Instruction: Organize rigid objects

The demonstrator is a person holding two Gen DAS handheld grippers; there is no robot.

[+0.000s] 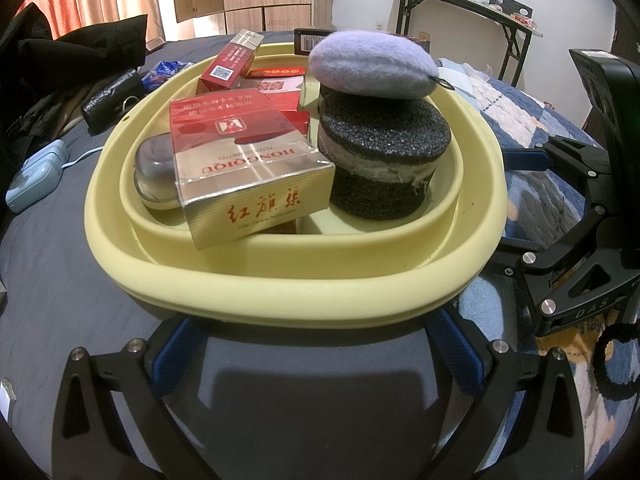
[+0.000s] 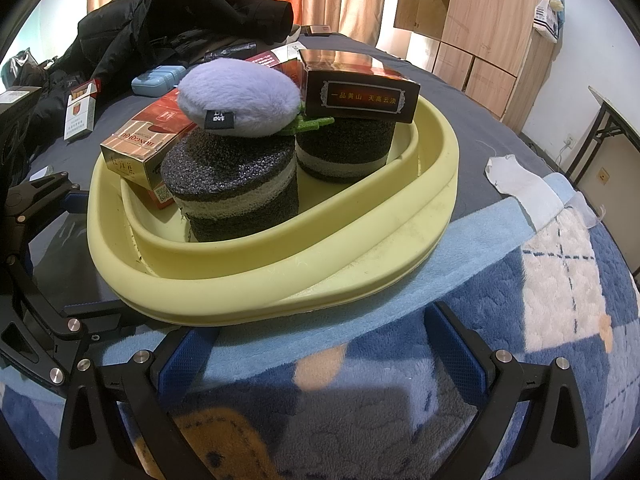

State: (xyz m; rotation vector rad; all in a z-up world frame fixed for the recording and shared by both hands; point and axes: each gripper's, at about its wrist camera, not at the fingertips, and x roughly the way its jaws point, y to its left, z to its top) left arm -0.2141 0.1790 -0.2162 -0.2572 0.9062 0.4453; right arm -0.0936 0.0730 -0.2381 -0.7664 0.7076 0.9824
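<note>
A pale yellow basin (image 1: 280, 296) sits on the bed and holds the rigid objects. A red and gold cigarette box (image 1: 248, 168) lies on top at the front left, partly over a grey metallic case (image 1: 154, 168). More red boxes (image 1: 230, 66) lie behind it. A black layered sponge (image 1: 380, 160) carries a purple plush pad (image 1: 372, 64). A dark box (image 2: 356, 88) rests on a second sponge (image 2: 344, 148). My left gripper (image 1: 316, 356) is open just short of the basin's near rim, holding nothing. My right gripper (image 2: 320, 356) is open at the rim from the other side, also holding nothing.
A black jacket (image 2: 160, 12) is piled at the back of the bed. A light blue case (image 1: 36, 176), an opened cigarette pack (image 2: 80, 112) and a white cloth (image 2: 520, 188) lie around the basin. A folding table (image 1: 460, 4) stands by the wall.
</note>
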